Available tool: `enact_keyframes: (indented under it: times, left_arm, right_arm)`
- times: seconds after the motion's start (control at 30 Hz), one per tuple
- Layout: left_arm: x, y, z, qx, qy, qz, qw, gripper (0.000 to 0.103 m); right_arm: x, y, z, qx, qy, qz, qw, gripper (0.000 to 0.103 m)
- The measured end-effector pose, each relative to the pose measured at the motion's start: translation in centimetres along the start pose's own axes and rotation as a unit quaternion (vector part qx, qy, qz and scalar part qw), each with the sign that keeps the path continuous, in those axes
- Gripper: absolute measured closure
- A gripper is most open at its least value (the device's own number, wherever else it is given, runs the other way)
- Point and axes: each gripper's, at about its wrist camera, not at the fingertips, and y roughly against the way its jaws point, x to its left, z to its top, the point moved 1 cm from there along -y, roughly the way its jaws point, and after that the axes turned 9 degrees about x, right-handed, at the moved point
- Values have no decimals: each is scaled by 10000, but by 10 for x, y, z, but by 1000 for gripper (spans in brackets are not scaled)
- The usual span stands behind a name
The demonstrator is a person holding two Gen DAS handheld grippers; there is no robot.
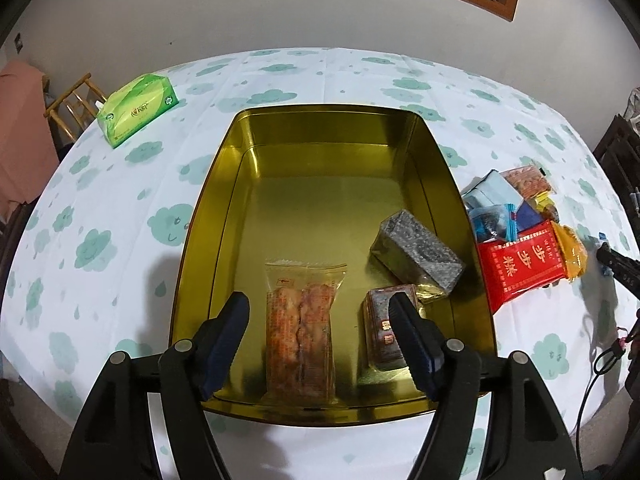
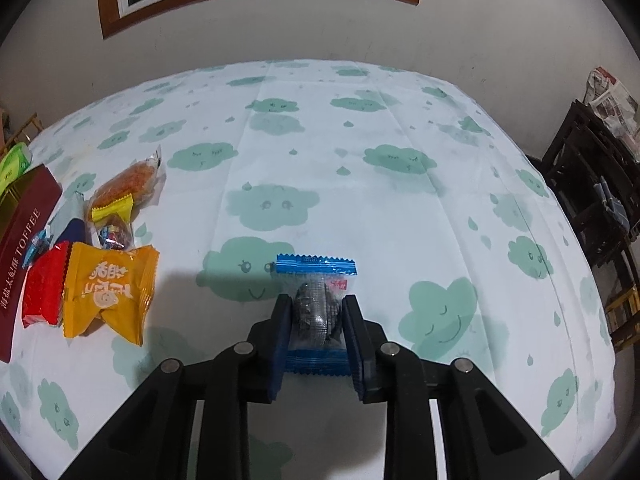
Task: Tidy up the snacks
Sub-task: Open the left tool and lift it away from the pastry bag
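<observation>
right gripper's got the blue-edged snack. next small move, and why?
Probably carry it left toward the gold rectangular tin. The right gripper has its jaws shut on the clear blue-edged snack packet, above the cloud-print tablecloth; the tin, which holds three snacks, lies left of the loose snack pile. The left gripper is open over the tin, so mind it.

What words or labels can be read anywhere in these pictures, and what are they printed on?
"TOFFEE": on the dark red tin side, after Chinese characters too blurred to read.
"步步糕", upside down: on the red packet.
Large Chinese characters on the yellow packet: upside down, not clearly readable.
Print on the green tissue pack and the blue-edged packet in the right gripper: too small.
</observation>
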Motion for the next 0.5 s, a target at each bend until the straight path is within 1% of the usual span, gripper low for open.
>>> enact_keyframes:
  times: [0.17,0.3,0.37,0.47,0.5]
  left_arm:
    - [-1,3,-2,-17,-10,-46,10000,33]
    - [5,8,-3,-68,62,-88,9999,33]
    - [9,12,-3,-94,107,-107,9998,32]
    - [16,18,-3,-164,177,-101,9997,30]
    - [18,19,-3,-183,198,-97,9996,29]
  right_arm:
    - [1,-2,2,108,36,-27,9999,75]
    - [-3,-4,4,193,-21,100,9998,76]
    - [-2,-4,4,201,28,52,9998,76]
    - [4,-2,3,115,81,-129,9998,79]
    - [5,0,4,83,50,-114,9999,79]
